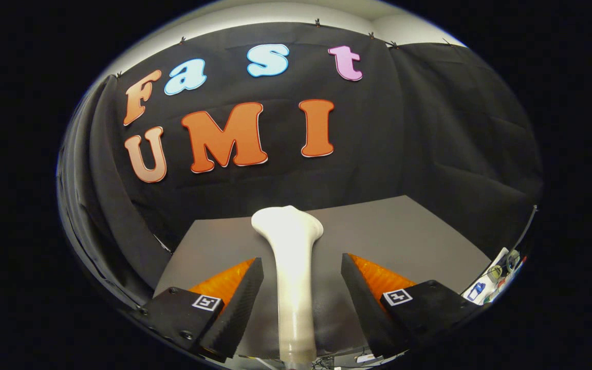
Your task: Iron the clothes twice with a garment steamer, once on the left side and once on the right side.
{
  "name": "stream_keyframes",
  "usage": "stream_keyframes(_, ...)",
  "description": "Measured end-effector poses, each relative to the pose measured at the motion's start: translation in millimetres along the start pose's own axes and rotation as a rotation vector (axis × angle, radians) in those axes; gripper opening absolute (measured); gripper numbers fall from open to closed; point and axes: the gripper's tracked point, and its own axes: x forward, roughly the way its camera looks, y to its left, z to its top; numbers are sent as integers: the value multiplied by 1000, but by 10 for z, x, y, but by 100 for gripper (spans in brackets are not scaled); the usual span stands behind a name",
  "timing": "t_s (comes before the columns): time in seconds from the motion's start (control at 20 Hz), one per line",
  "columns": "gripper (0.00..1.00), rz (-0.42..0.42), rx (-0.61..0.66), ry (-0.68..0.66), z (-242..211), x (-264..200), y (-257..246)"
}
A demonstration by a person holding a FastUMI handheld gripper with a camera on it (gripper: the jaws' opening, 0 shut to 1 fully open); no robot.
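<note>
My gripper [298,280] has its two fingers spread apart, and the white, smooth plastic garment steamer [292,267] stands upright in the gap between them. Its long, slim handle rises from low between my fingers and widens into a flared, rounded head that tops out beyond my fingertips, against the dark cloth wall [429,128] of the booth. My left finger [234,308] sits just to one side of the handle and my right finger [365,303] to the other; a strip of grey shows between each pad and the handle, so neither finger presses on the steamer. The handle stands slightly nearer my left finger than my right. Its lower end turns greyish and runs out of sight below my fingers, so I cannot tell what it rests on.

Behind the steamer lies a flat grey table top [404,231], reaching back to the foot of the cloth wall. Off beyond my right finger, past the table's edge, is a small heap of mixed items [494,280], too small and blurred for me to name.
</note>
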Motion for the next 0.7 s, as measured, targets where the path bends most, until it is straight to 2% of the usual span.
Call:
stream_keyframes(0.15, 96, -15, 3, 51, -154, 155, -91)
stream_keyframes(0.45, 87, 19, 27, 112, -309, 281, -46)
stream_keyframes(0.5, 79, 27, 30, 120, -319, 286, -16)
stream_keyframes(0.7, 62, 60, 44, 140, -361, 282, 96)
